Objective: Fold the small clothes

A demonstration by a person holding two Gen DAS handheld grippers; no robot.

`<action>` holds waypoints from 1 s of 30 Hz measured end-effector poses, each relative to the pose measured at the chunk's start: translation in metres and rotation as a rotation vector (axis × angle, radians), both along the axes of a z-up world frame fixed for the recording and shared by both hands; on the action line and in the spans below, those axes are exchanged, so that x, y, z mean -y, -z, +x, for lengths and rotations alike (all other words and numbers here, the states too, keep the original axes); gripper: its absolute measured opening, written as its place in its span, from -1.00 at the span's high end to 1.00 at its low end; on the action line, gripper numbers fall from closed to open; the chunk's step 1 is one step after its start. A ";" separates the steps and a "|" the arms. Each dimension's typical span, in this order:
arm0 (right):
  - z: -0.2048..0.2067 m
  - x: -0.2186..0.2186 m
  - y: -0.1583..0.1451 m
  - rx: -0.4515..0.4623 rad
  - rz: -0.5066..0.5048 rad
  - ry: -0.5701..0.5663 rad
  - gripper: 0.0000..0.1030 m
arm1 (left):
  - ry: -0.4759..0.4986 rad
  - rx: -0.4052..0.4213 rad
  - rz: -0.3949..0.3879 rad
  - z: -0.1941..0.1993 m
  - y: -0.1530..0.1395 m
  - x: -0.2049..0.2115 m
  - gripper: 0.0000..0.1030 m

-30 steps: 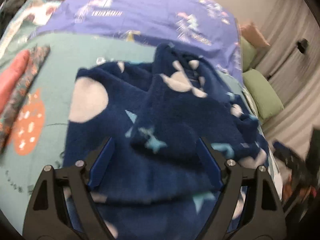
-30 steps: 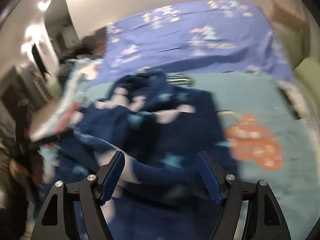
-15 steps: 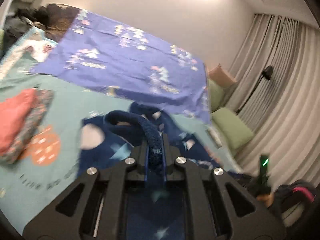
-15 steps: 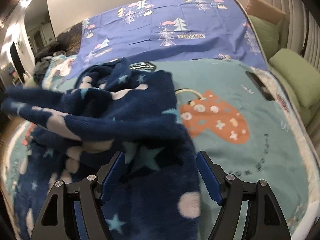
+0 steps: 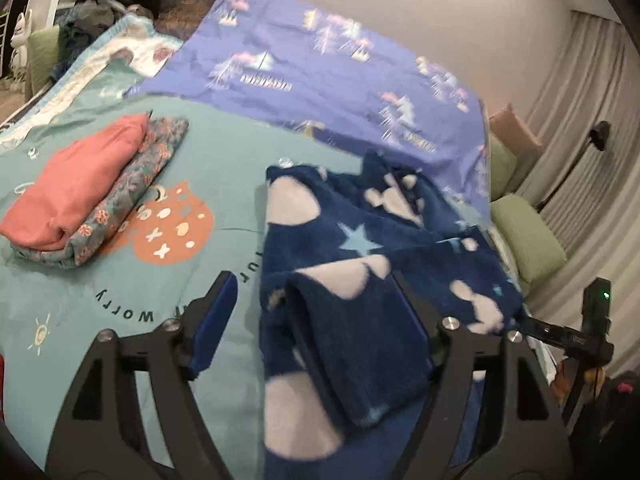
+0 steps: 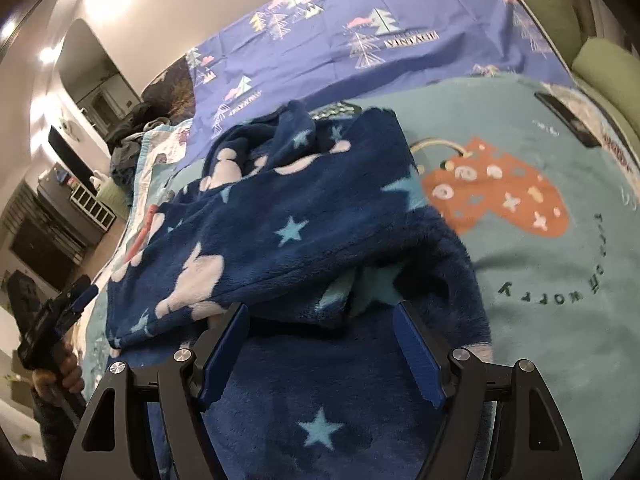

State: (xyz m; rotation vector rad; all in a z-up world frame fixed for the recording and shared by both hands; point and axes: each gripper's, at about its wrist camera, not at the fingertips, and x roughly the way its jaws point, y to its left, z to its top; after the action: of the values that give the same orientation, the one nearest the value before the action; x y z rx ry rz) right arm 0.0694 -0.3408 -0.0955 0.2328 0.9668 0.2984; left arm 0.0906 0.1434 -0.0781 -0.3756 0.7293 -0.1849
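A dark blue fleece garment [image 5: 360,248] with stars and pale blobs lies rumpled on the teal bedspread [image 5: 120,288]. It also shows in the right wrist view [image 6: 288,232], folded partly over itself. My left gripper [image 5: 316,308] is open, with a folded sleeve of the garment lying between its fingers. My right gripper [image 6: 322,340] is open just above the garment's near part, holding nothing.
A folded pink garment [image 5: 80,184] lies on a folded floral one [image 5: 136,192] at the left of the bed. A purple sheet [image 5: 320,80] covers the far part. Green cushions [image 5: 528,236] lie at the right edge. A dark phone-like object [image 6: 568,120] lies at the right.
My left gripper was shut on a fold of the blue garment half a second ago; now it is open and the fold lies on the bed. The right gripper stayed open.
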 end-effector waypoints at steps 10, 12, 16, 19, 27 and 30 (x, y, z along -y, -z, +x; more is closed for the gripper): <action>0.033 0.027 0.017 -0.068 0.344 0.140 -0.49 | 0.165 0.039 -0.005 0.019 -0.021 0.036 0.79; 0.041 0.030 0.019 -0.075 0.366 0.193 -0.43 | 0.192 0.106 0.026 0.025 -0.046 0.044 0.79; 0.045 0.025 0.007 0.001 0.235 0.275 0.80 | 0.217 0.223 0.107 0.038 -0.092 0.066 0.79; 0.023 0.032 -0.014 0.145 0.307 0.324 0.81 | 0.201 0.303 0.134 0.041 -0.114 0.069 0.79; 0.031 0.033 0.025 -0.024 0.202 0.330 0.53 | 0.153 0.054 0.236 0.086 -0.028 0.054 0.74; 0.025 0.033 0.021 -0.014 0.225 0.301 0.35 | 0.117 -0.125 0.177 0.100 0.021 0.033 0.66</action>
State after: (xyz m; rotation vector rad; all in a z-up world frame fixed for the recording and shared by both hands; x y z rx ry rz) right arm 0.0942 -0.3741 -0.1165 0.5809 0.8968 0.1282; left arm 0.1903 0.1107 -0.0993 -0.1762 0.8847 -0.2070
